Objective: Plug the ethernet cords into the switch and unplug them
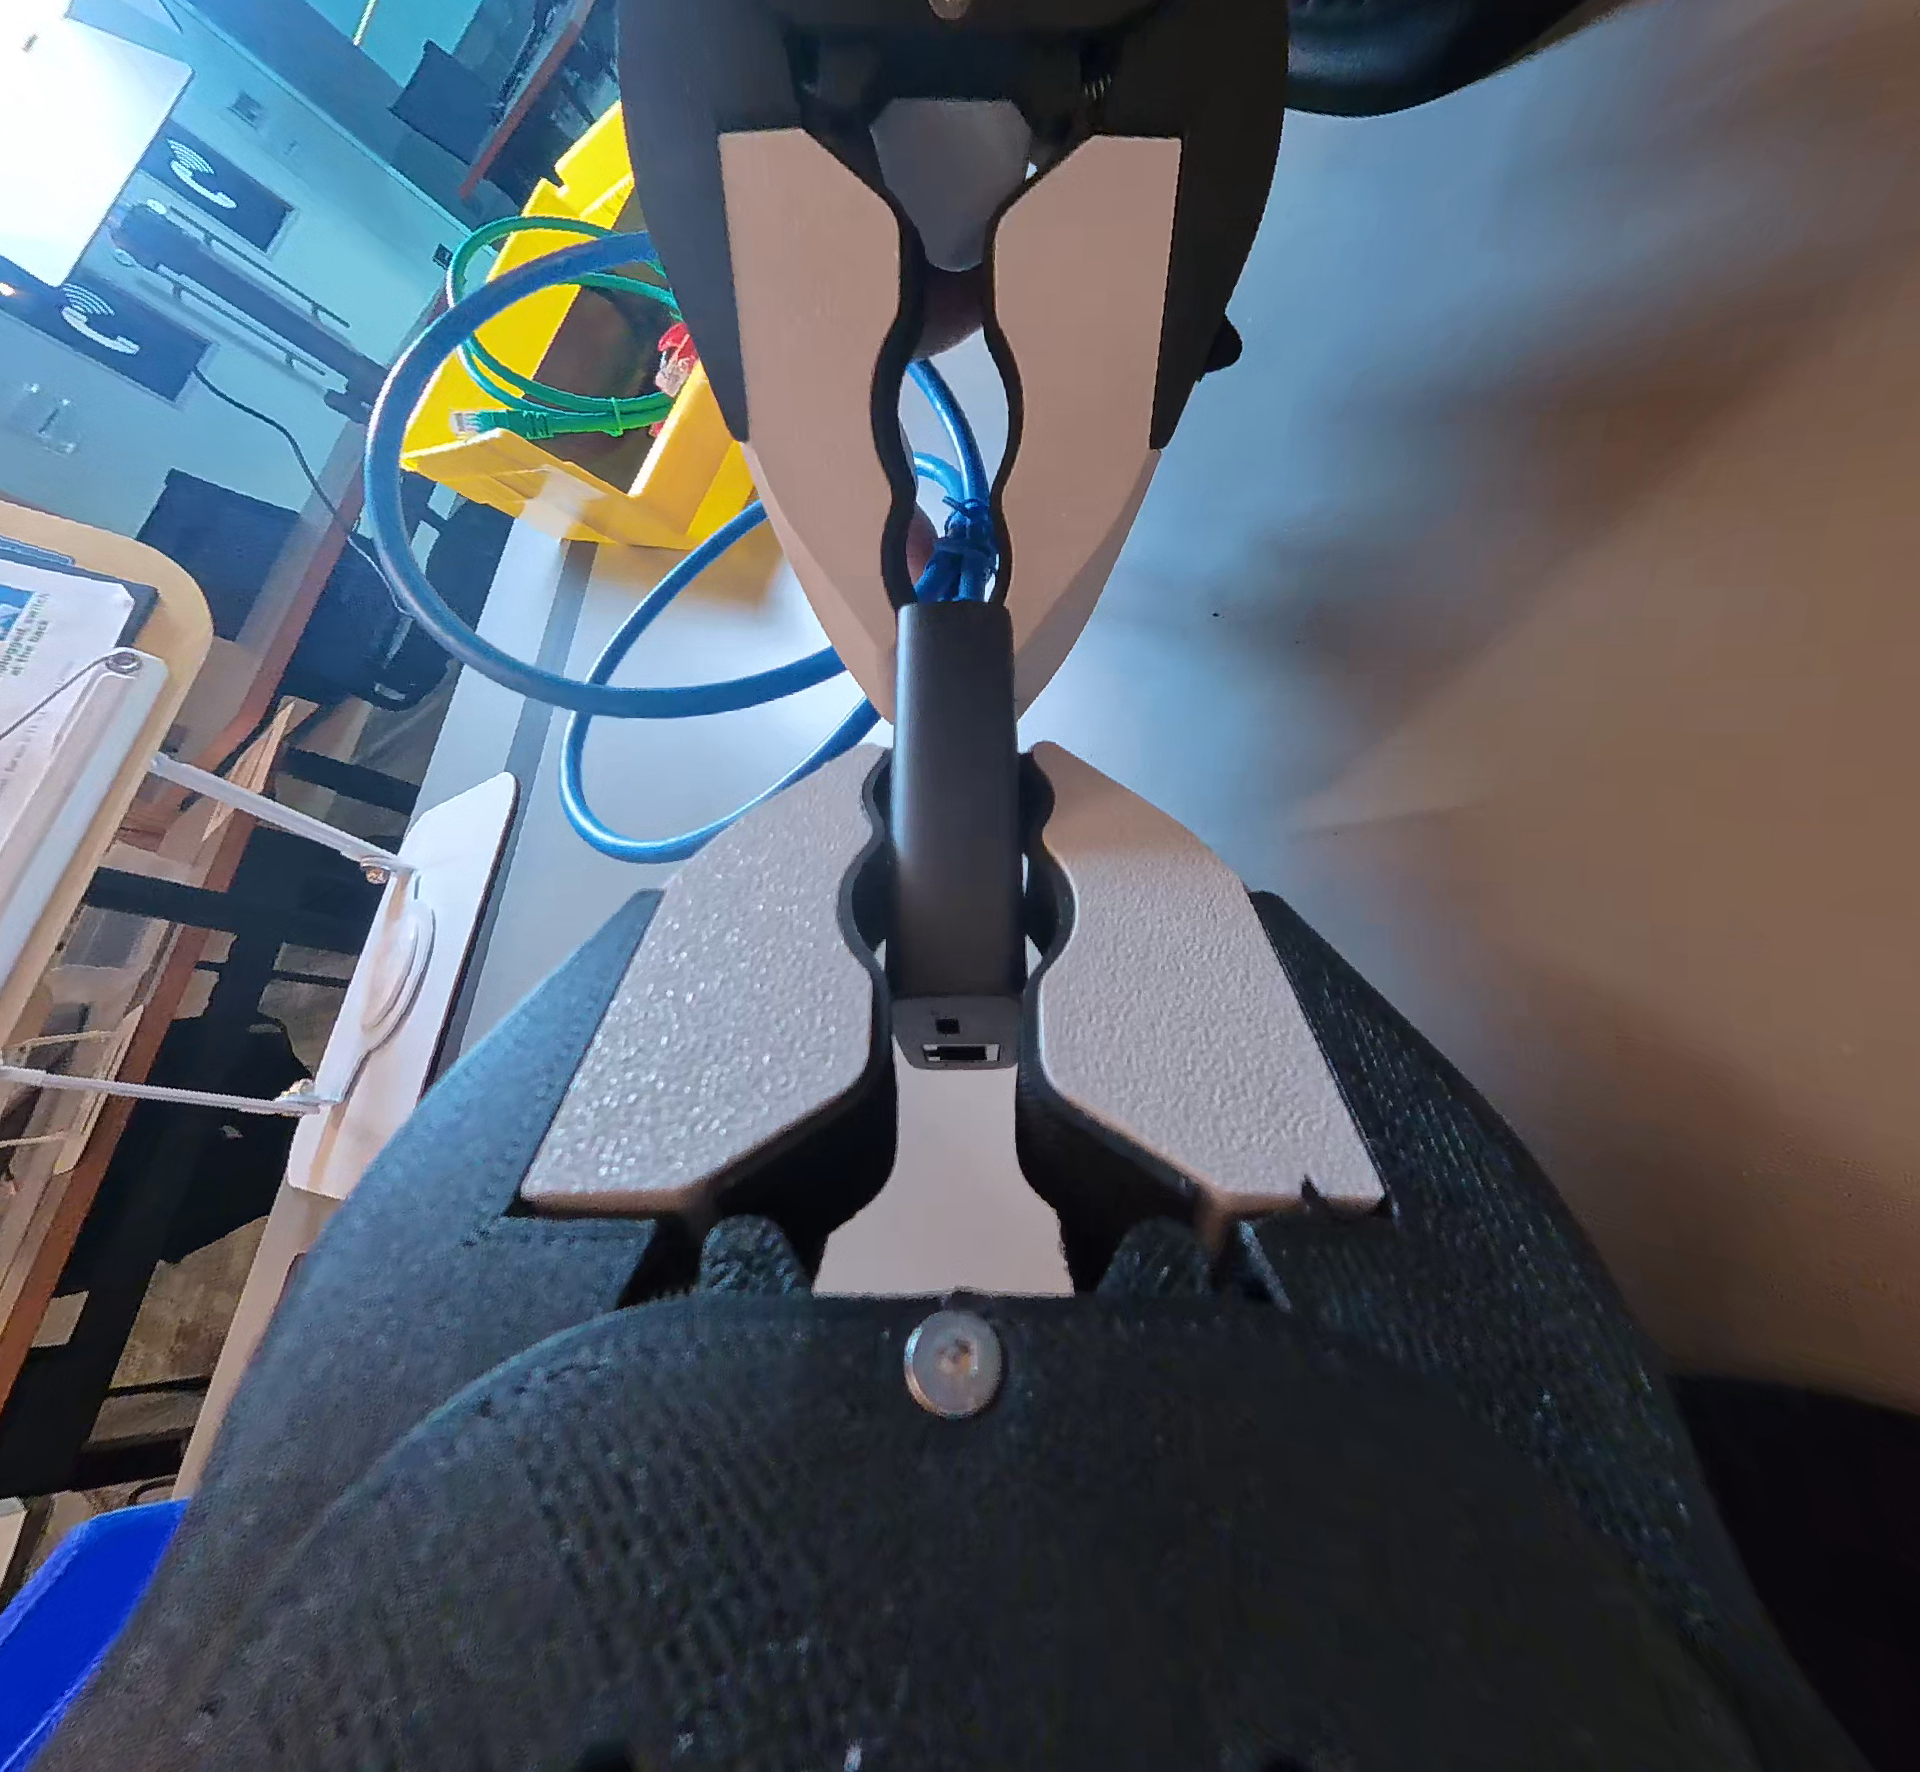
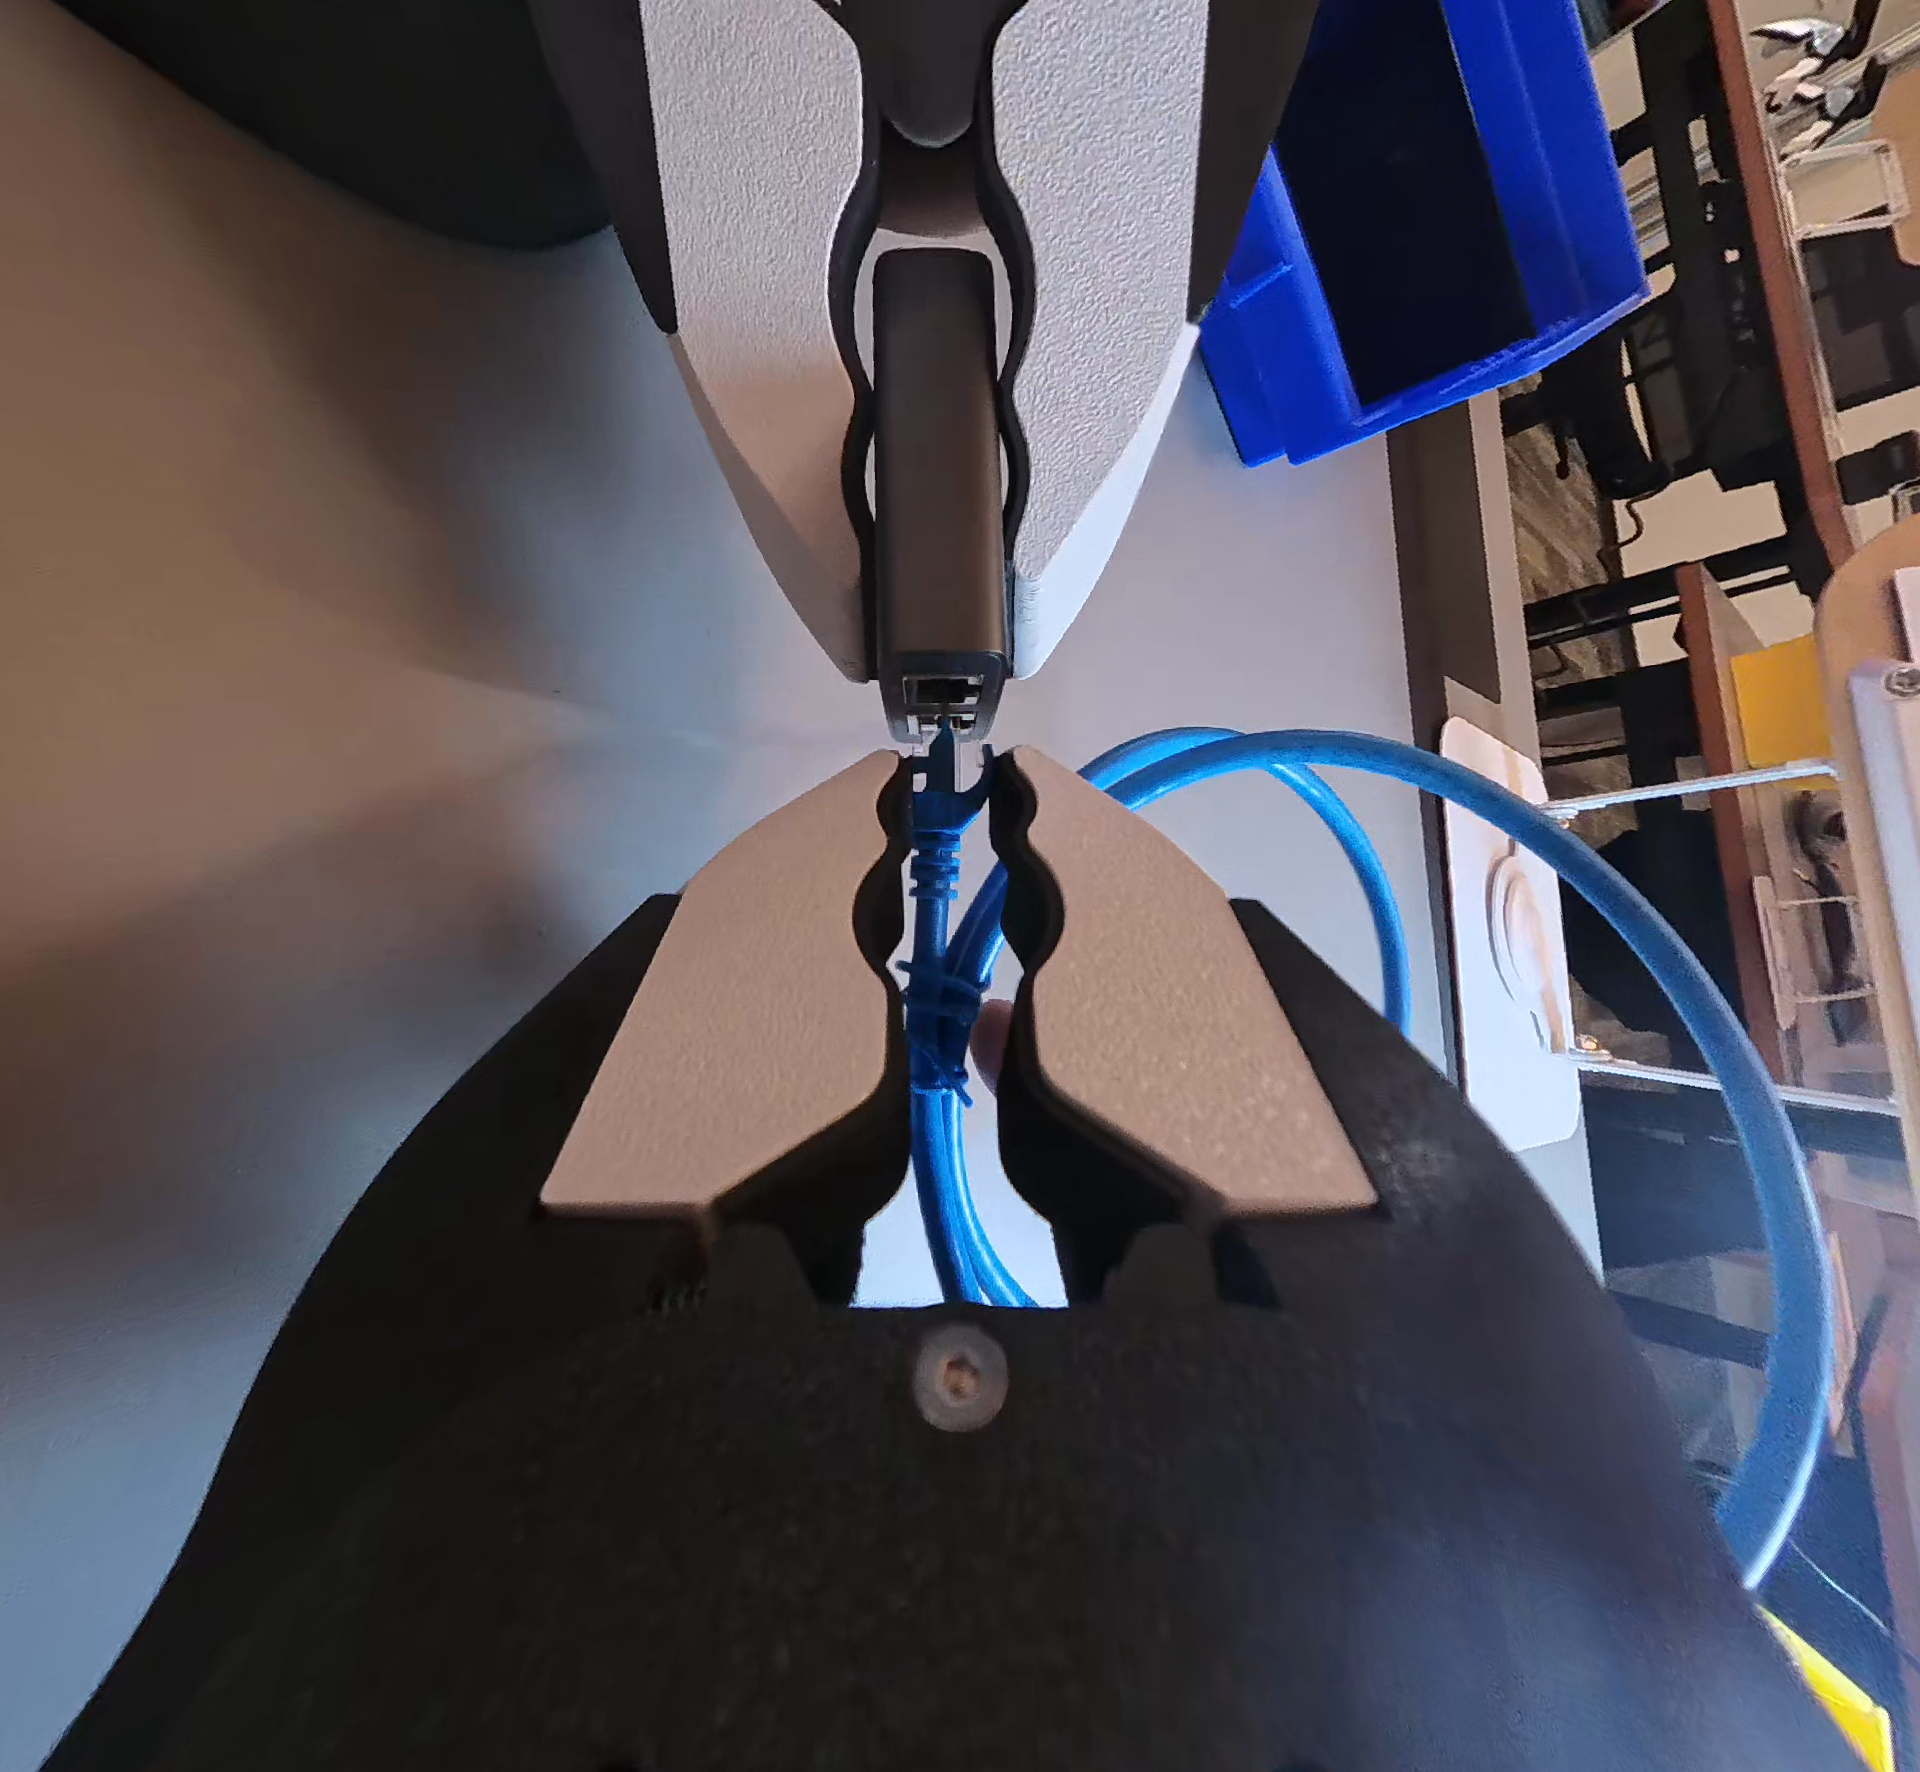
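My left gripper [image 1: 954, 754] is shut on a slim dark switch [image 1: 954, 787], which points away toward the other gripper. The switch's near end [image 1: 956, 1036] shows a port. My right gripper [image 2: 948, 764] faces it and is shut on the blue ethernet cord [image 2: 935, 901] just behind its plug [image 2: 940, 787]. In the right wrist view the plug's tip sits at the port [image 2: 943, 692] on the switch's [image 2: 938, 475] end face. I cannot tell how deep it is. The right gripper also shows in the left wrist view [image 1: 954, 673], and the left gripper in the right wrist view [image 2: 940, 678].
The blue cord's slack loops over the white table [image 2: 1247, 600] to the right [image 2: 1621, 891]. A yellow bin [image 1: 665, 517] holds a green cord [image 1: 540, 418] and a red plug [image 1: 675, 351]. A blue bin [image 2: 1299, 372] stands behind the left gripper. A clear stand [image 1: 416, 943] sits at the table's edge.
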### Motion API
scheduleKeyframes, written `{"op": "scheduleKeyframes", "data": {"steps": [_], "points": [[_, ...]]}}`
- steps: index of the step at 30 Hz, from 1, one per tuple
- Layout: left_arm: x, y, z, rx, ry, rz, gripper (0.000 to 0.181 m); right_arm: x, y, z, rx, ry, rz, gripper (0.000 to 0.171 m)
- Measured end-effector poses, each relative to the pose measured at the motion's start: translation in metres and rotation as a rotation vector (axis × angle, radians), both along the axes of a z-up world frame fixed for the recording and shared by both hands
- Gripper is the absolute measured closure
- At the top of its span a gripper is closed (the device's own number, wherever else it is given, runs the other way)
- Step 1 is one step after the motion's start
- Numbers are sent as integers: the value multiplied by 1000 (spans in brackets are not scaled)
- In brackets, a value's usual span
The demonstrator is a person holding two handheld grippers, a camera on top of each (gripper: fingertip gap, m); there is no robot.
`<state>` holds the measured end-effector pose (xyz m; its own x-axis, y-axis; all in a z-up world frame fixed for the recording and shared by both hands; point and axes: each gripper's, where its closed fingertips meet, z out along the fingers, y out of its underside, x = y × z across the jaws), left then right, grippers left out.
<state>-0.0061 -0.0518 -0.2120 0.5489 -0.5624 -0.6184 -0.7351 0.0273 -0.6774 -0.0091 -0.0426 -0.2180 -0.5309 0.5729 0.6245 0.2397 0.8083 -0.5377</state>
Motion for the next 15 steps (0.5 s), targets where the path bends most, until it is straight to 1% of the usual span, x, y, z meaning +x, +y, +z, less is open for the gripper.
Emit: {"op": "scheduleKeyframes", "data": {"steps": [4, 8, 15], "points": [[1, -3, -1, -11, 32, -9, 160, 2, -4, 1, 14, 9, 30, 158], [4, -5, 5, 59, 117, -36, 160, 4, -7, 5, 51, 40, 68, 157], [13, -14, -7, -8, 137, -118, 159, 16, -18, -6, 181, 24, 181, 158]]}}
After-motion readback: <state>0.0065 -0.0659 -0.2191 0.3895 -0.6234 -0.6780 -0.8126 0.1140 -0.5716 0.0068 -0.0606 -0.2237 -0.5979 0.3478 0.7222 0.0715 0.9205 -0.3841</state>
